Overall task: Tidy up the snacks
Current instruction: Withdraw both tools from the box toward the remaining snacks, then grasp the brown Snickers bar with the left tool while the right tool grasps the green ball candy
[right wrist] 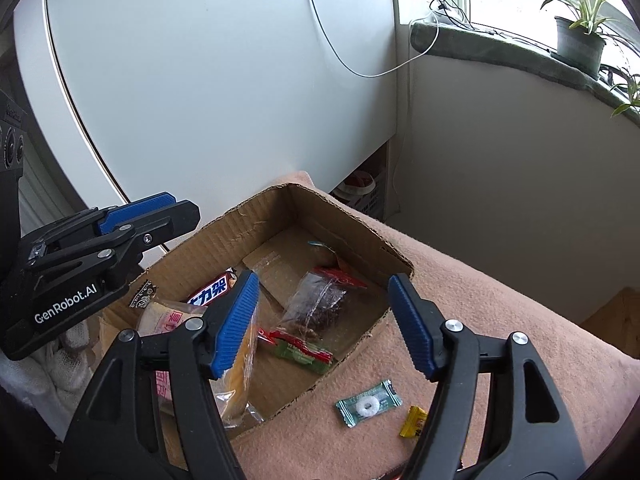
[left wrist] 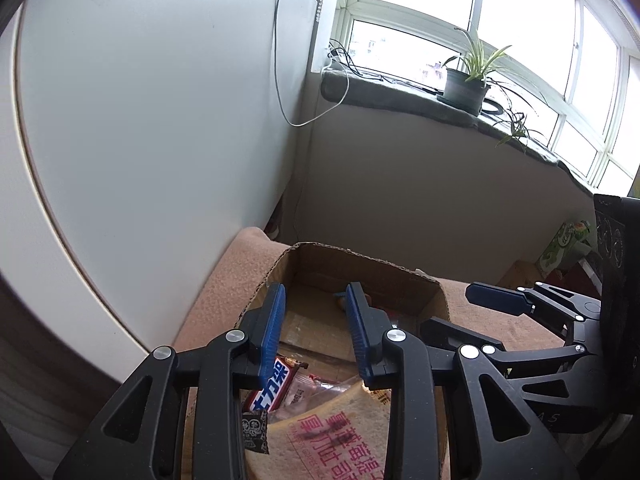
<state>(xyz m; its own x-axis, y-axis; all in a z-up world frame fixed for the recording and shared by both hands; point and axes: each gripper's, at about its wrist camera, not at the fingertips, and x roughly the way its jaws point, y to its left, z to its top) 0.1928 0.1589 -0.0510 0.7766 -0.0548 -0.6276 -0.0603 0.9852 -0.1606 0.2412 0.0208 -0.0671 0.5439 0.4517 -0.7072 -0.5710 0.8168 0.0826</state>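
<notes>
One cardboard box [right wrist: 280, 232], open-topped, flaps torn, is the landmark. It sits on a pink fleece cover [right wrist: 500, 320] draped over the table.

Count inside the box:
- one chocolate bar [right wrist: 212, 290], dark wrapper with white characters, against the near-left wall
- one wrapped bread slice [left wrist: 332, 436], pink print, at the near end; partly hidden by the fingers
- one small black patterned packet [left wrist: 255, 428] beside the chocolate bar
- one clear bag of dark bits [right wrist: 320, 304] with a red top, mid-floor
- one red-and-green packet [right wrist: 300, 350] just in front of that bag
- one small blue-tipped wrapper [right wrist: 320, 246] toward the far wall; contents cannot be told

Count outside the box, on the cover near its front right corner:
- one teal sweet with a white ring [right wrist: 368, 402]
- one yellow sweet [right wrist: 414, 422], just right of the teal one

Two grippers. Left gripper [left wrist: 316, 320] hangs over the near end of the box, fingers parallel with a modest gap, nothing between them. Right gripper [right wrist: 324, 324] hangs over the front right corner of the box, fingers spread wide, nothing between them; both loose sweets lie below, apart from the pads.

Room: white curved panel [right wrist: 200, 80] behind the box on its left, a thin white cable [right wrist: 360, 74] hanging across it. Beyond the box, a plain wall under a dark window ledge [left wrist: 400, 96]; one potted plant [left wrist: 466, 88] on the ledge; bright windows above.
</notes>
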